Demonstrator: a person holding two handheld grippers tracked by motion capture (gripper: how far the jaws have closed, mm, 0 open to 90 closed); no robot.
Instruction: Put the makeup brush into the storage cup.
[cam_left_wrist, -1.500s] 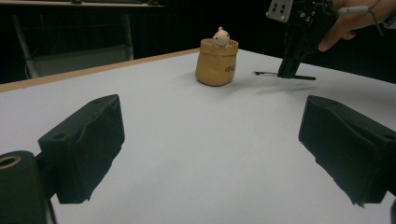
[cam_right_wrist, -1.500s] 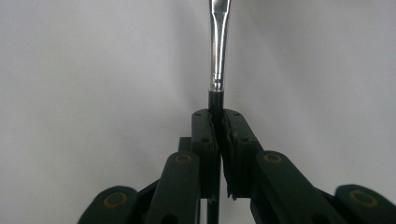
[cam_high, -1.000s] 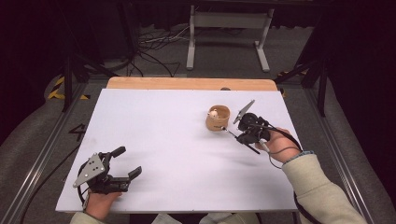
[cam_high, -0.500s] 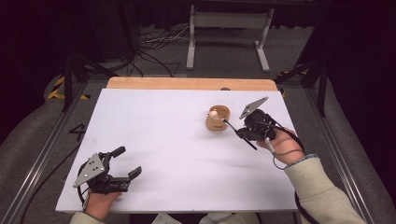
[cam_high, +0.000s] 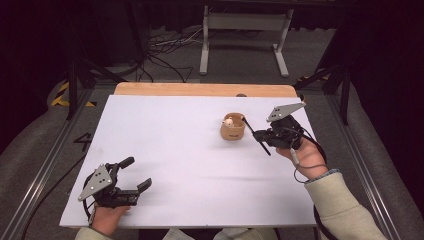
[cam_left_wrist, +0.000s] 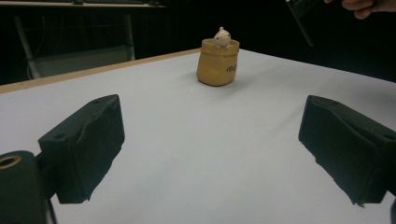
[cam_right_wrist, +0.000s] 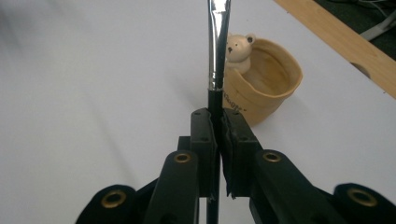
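Note:
A tan sack-shaped pot (cam_high: 232, 130) with a small cream bear (cam_right_wrist: 237, 49) at its rim stands right of the table's middle. My right gripper (cam_high: 261, 135) hovers just right of it, shut on a thin black brush (cam_high: 251, 128) with a silver ferrule (cam_right_wrist: 216, 51). The brush tip points up toward the pot's rim. My left gripper (cam_high: 138, 172) rests at the near left of the table, open with nothing between its jaws. In the left gripper view, my left gripper (cam_left_wrist: 210, 144) faces the pot (cam_left_wrist: 217, 65) and bear (cam_left_wrist: 222, 36) from far off.
A white sheet (cam_high: 175, 150) covers the table, with a wooden strip (cam_high: 200, 89) along its far edge. Beyond it stand a metal stand (cam_high: 245, 30) and floor cables. Dark rails run along both sides.
My right gripper has shifted a little to the right with the brush, away from the pot. The left gripper has stayed put.

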